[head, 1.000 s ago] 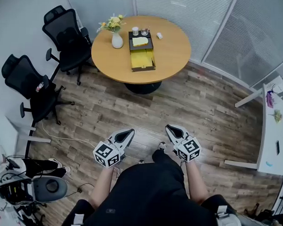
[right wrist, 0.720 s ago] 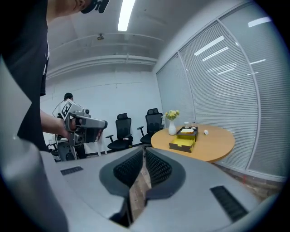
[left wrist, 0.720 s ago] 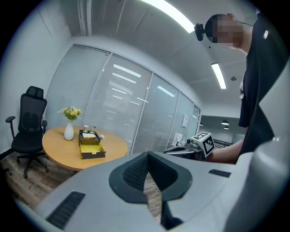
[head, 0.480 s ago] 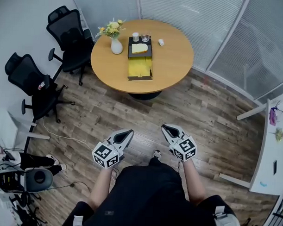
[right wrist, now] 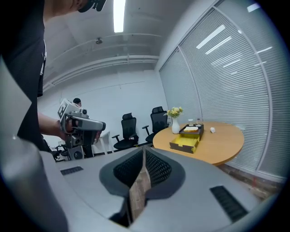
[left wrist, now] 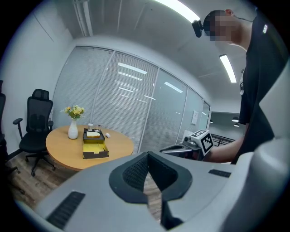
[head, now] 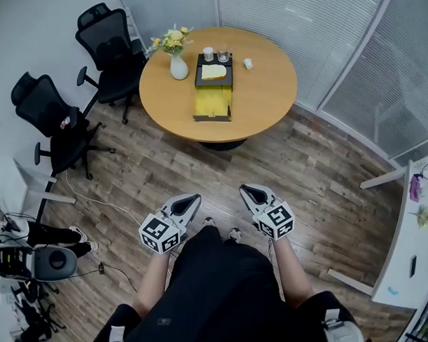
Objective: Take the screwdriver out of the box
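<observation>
An open box (head: 213, 102) with a yellow lining lies on the round wooden table (head: 266, 91) far ahead; it also shows small as the box (left wrist: 94, 148) and the box (right wrist: 186, 142). No screwdriver can be made out at this distance. My left gripper (head: 190, 201) and right gripper (head: 248, 192) are held side by side over the wood floor, well short of the table. In the left gripper view the left gripper (left wrist: 147, 156) has its jaws together with nothing in them. The right gripper (right wrist: 143, 154) looks the same.
Two black office chairs (head: 106, 44) (head: 51, 122) stand left of the table. A vase of flowers (head: 178, 64), glasses (head: 208, 54) and a small white object (head: 248, 63) sit by the box. Gear and cables (head: 36, 259) lie lower left; a white desk (head: 408, 230) stands right.
The person has stepped toward the table, which now sits a little larger and lower in the head view. Both grippers came along, jaws unchanged.
</observation>
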`<state>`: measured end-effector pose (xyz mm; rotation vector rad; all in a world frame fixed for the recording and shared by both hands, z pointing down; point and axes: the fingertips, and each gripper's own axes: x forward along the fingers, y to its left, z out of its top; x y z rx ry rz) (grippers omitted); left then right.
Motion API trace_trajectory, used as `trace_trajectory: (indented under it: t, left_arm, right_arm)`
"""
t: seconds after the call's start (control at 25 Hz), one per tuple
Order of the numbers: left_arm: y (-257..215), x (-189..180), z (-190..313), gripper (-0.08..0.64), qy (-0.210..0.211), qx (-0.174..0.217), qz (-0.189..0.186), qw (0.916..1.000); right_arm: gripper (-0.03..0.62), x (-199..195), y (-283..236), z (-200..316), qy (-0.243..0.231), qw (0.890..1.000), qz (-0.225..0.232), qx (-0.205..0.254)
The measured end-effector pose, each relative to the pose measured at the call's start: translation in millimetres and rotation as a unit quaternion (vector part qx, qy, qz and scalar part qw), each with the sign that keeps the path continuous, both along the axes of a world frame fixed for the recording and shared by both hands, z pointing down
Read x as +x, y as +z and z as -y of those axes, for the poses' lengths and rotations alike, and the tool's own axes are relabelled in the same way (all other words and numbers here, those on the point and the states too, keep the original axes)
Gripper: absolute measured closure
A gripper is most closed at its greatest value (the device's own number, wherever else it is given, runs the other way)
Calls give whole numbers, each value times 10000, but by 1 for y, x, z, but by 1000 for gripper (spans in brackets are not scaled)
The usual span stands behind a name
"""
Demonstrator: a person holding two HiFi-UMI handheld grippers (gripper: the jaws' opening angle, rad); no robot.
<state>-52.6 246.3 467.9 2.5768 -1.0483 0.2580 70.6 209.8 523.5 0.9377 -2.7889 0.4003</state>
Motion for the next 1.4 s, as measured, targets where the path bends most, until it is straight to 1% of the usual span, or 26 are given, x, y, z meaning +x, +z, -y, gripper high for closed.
trace_trajectory:
  t: [0.12, 0.32, 0.52, 0.72, 1.0, 1.4]
  left_arm:
    - [2, 2, 9, 554, -11, 8, 11, 10000]
    - [6, 4, 28, 554, 116, 41, -92, 9999]
    - [-1, -1, 63, 554, 235, 126, -143, 9995]
    - [-6, -8, 94, 554, 308, 119, -173, 9993]
    - [0, -12, 127, 554, 457, -15, -187, 9988]
    - [12, -4, 169, 554, 792, -181, -278, 9963]
  right_arm:
    - [581, -1, -2, 6, -38, 10000, -35, 25]
    - [581, 2, 1, 19, -5, 9999, -142, 37]
    - [581, 3, -5, 46, 80, 9995, -294, 97]
    - [581, 6, -8, 73, 176, 9988, -438, 137]
    - [581, 7, -5, 103, 317, 9978, -577, 70]
    - [581, 4, 9, 131, 468, 9964, -697, -137]
